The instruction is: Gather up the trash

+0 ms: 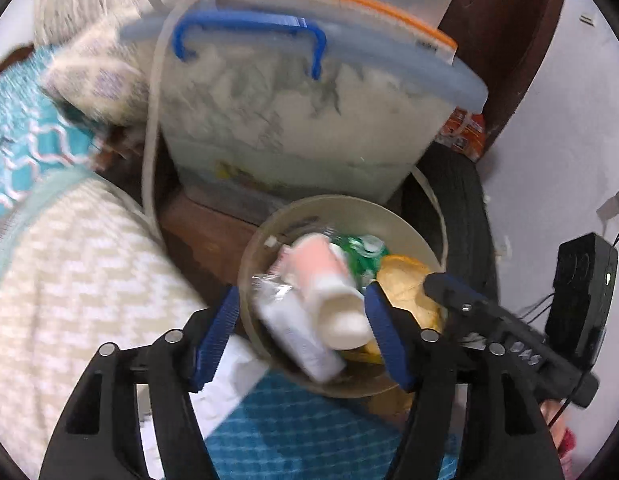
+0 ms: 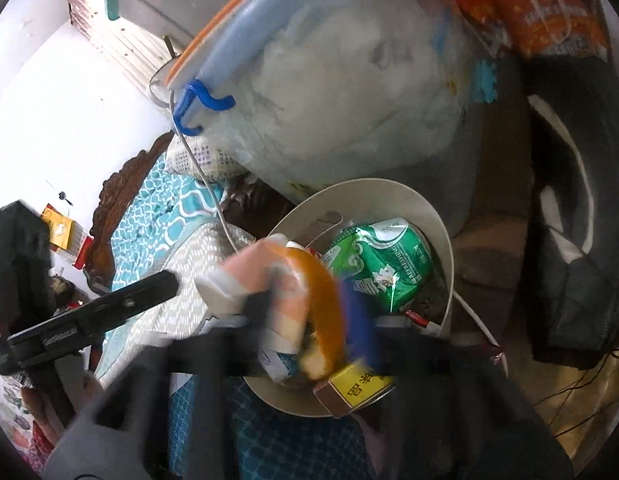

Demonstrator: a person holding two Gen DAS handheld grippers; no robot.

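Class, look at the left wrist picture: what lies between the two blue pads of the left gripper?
In the left wrist view, a pink and white bottle and a white packet show between the left gripper's pads, over the beige bin; neither pad presses them.

- Soft, even indoor light; no hard shadows.
- The white wall [image 2: 69, 92] is nearly washed out.
- Motion blur smears the right gripper [image 2: 301, 320] heavily; the left wrist view is mildly soft.
- Fisheye bending, with dark vignetted corners.

Beige bin [image 1: 405, 220], green wrapper [image 2: 383, 256], teal-patterned bedspread [image 1: 25, 140].
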